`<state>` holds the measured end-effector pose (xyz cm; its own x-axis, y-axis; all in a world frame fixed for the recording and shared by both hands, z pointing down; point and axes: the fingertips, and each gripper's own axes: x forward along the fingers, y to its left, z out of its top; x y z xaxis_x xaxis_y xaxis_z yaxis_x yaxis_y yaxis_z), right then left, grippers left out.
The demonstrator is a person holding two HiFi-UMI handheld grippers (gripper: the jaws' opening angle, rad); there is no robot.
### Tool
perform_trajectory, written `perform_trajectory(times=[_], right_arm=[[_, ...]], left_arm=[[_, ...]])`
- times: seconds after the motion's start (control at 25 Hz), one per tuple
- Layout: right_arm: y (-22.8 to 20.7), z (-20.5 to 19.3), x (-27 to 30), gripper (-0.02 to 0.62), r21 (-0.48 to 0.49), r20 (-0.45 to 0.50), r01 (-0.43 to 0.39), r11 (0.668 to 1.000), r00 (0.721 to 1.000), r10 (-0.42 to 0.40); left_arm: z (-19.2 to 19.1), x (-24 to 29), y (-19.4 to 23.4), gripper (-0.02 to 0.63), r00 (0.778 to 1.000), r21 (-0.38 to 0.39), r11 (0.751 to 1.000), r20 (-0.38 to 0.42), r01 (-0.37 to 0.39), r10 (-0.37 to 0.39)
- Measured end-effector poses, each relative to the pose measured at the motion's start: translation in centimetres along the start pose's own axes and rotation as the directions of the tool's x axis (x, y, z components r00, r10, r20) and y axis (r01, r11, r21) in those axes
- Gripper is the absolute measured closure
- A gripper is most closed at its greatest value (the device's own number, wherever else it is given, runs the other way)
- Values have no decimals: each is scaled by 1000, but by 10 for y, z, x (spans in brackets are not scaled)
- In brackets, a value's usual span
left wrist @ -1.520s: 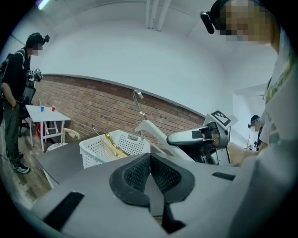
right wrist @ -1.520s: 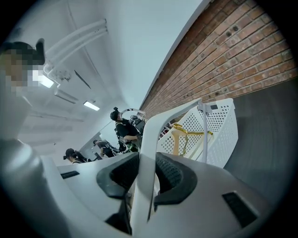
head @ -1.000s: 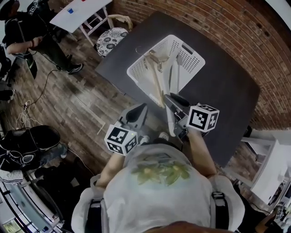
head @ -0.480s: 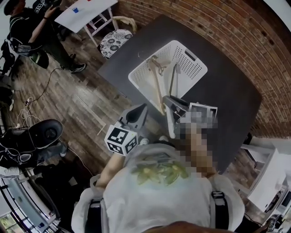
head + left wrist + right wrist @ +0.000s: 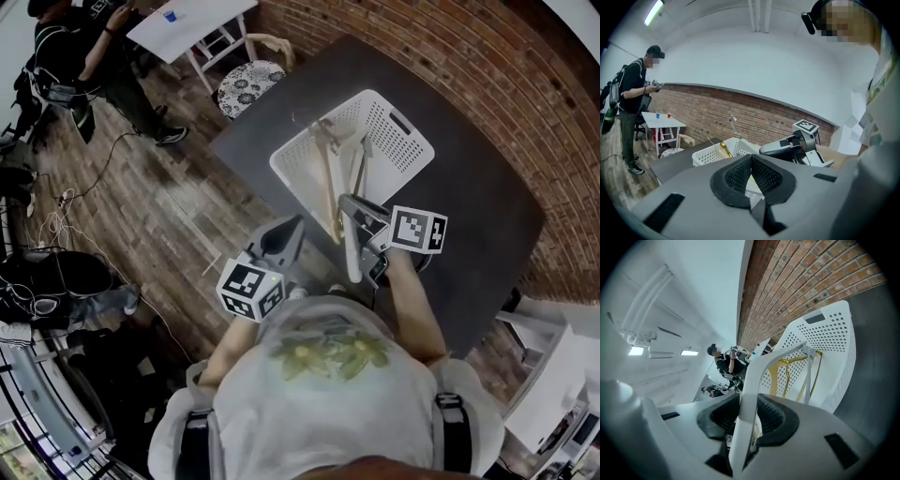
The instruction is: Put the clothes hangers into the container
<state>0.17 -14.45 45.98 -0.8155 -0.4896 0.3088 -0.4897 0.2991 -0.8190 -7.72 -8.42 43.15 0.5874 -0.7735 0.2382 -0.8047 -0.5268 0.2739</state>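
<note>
The right gripper [image 5: 749, 416] pinches one arm of a white plastic clothes hanger [image 5: 751, 376]. Its jaws have just been opening slightly, with that arm between the pads and touching them. The hanger's far end reaches over the white perforated plastic basket [image 5: 284, 175]; its near end sticks out well past the basket's near rim.

The main risk, I judge, is letting go too soon. With so much of the hanger outside the basket, it could tip back over the near rim onto the dark grey worktop [image 5: 469, 216]. A tan wooden hanger [image 5: 328, 187] already leans in the basket and juts over that same rim, so the two could snag or lever each other out.

The left gripper [image 5: 751, 164], pressed together and empty, hangs near the basket without bracing it, so a push could slide the light basket.
</note>
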Motion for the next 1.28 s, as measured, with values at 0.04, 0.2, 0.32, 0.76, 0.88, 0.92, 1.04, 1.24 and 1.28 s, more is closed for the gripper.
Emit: perform_trajectory(times=[0.04, 0.2, 0.32, 0.76, 0.88, 0.92, 1.04, 1.24, 1.28], right_arm=[[-1, 1, 1, 463, 9, -2, -5, 1000, 1000, 5], [-5, 5, 7, 460, 21, -16, -7, 1000, 1000, 7], [-7, 5, 13, 460, 16, -37, -4, 1000, 999, 5], [-24, 16, 30, 456, 75, -48, 27, 997, 999, -23], [-30, 20, 35, 456, 108, -44, 30, 994, 999, -25], [-32, 21, 36, 456, 120, -42, 29, 992, 999, -24], [-36, 25, 39, 456, 135, -45, 33, 990, 999, -27], [-42, 32, 45, 456, 143, -64, 53, 988, 997, -44], [-43, 32, 46, 456, 144, -68, 58, 988, 996, -48]], left_arm=[[0, 0, 0, 577, 1000, -2, 1000, 0, -5, 5], [2, 1, 0, 577, 1000, -6, 1000, -1, -21, 21], [3, 2, -2, 577, 1000, -10, 1000, -1, -24, 24], [3, 4, -5, 577, 1000, -23, 999, -20, -24, 24], [1, 3, -5, 577, 999, -21, 1000, -26, -21, 21], [0, 3, -5, 577, 999, -21, 1000, -28, -19, 19], [-1, 3, -6, 577, 999, -17, 1000, -35, -12, 11], [-2, 5, -8, 577, 999, -14, 1000, -47, -2, 2], [-2, 4, -8, 577, 999, -14, 1000, -48, 0, -1]])
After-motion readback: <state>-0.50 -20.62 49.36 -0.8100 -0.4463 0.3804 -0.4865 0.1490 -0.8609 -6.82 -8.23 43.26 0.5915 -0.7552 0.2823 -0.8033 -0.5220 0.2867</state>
